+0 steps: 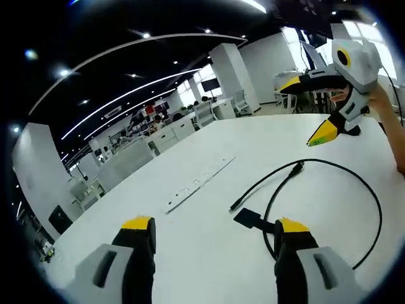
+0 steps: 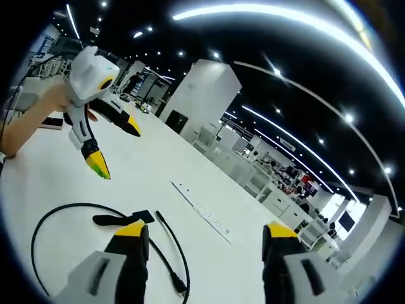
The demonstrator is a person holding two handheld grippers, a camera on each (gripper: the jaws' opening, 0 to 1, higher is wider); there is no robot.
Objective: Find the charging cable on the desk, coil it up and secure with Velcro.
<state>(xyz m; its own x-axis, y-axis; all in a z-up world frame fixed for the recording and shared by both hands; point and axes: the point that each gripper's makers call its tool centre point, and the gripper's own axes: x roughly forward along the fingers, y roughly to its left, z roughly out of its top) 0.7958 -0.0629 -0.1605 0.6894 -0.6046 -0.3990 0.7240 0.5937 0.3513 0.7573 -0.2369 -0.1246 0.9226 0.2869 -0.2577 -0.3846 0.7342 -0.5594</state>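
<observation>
A black charging cable (image 1: 354,177) lies in a loose loop on the white desk (image 1: 209,253), with a flat black Velcro strap (image 1: 252,220) attached near its middle. My left gripper (image 1: 215,225) is open above the desk; its right finger sits just beside the strap. In the left gripper view my right gripper (image 1: 304,111) hangs open over the desk's far right. In the right gripper view the cable (image 2: 57,212) and strap (image 2: 120,218) lie at lower left, next to the left finger of my open right gripper (image 2: 202,229). My left gripper (image 2: 114,145) hovers open beyond the loop.
A long white power strip (image 1: 197,182) is set flush in the desk beyond the cable, also seen in the right gripper view as the strip (image 2: 202,210). A person's hand (image 2: 38,114) holds the left gripper. Rows of white desks and pillars fill the office behind.
</observation>
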